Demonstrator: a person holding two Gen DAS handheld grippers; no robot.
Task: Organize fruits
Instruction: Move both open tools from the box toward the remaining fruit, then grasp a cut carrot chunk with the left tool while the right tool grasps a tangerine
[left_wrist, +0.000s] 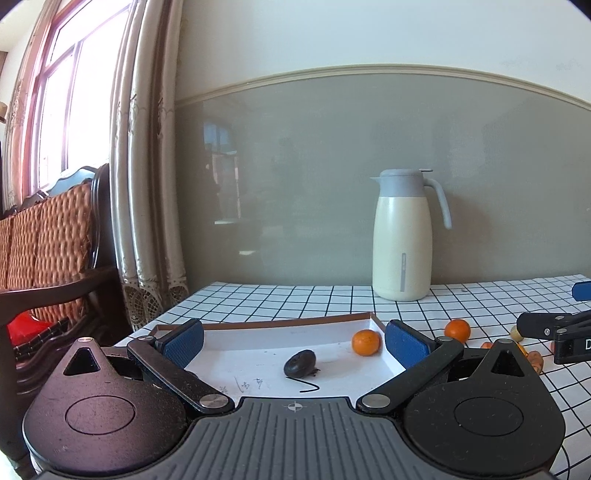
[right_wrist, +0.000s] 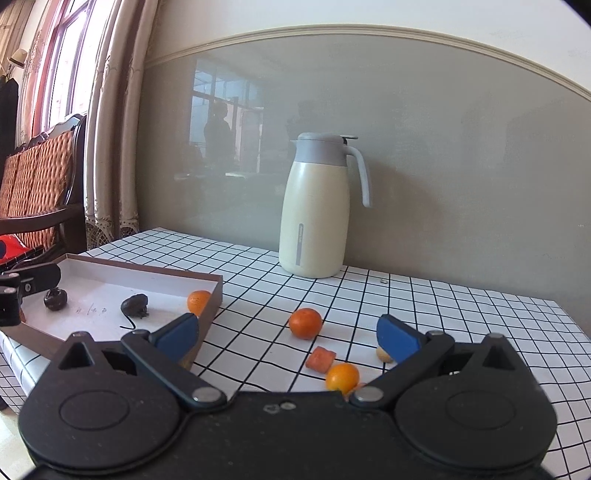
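Note:
A shallow white tray with a brown rim (left_wrist: 295, 320) (right_wrist: 155, 271) lies on the checked table. In it are an orange tangerine (left_wrist: 365, 342) (right_wrist: 198, 301), a dark fruit with a stalk (left_wrist: 300, 364) (right_wrist: 133, 305) and a second dark fruit (right_wrist: 55, 298). My left gripper (left_wrist: 293, 341) is open and empty, low over the tray. My right gripper (right_wrist: 288, 338) is open and empty over loose fruit on the table: a tangerine (right_wrist: 305, 323) (left_wrist: 457, 330), a smaller orange fruit (right_wrist: 342, 377), a red-orange piece (right_wrist: 320, 358) and a pale fruit (right_wrist: 383, 355).
A cream thermos jug with a grey lid (left_wrist: 402, 236) (right_wrist: 317, 206) stands at the back against the wall. The table's left edge drops toward a wooden sofa (left_wrist: 48, 236) and curtains (left_wrist: 147, 184). The other gripper shows at each view's side (left_wrist: 554, 332) (right_wrist: 26, 284).

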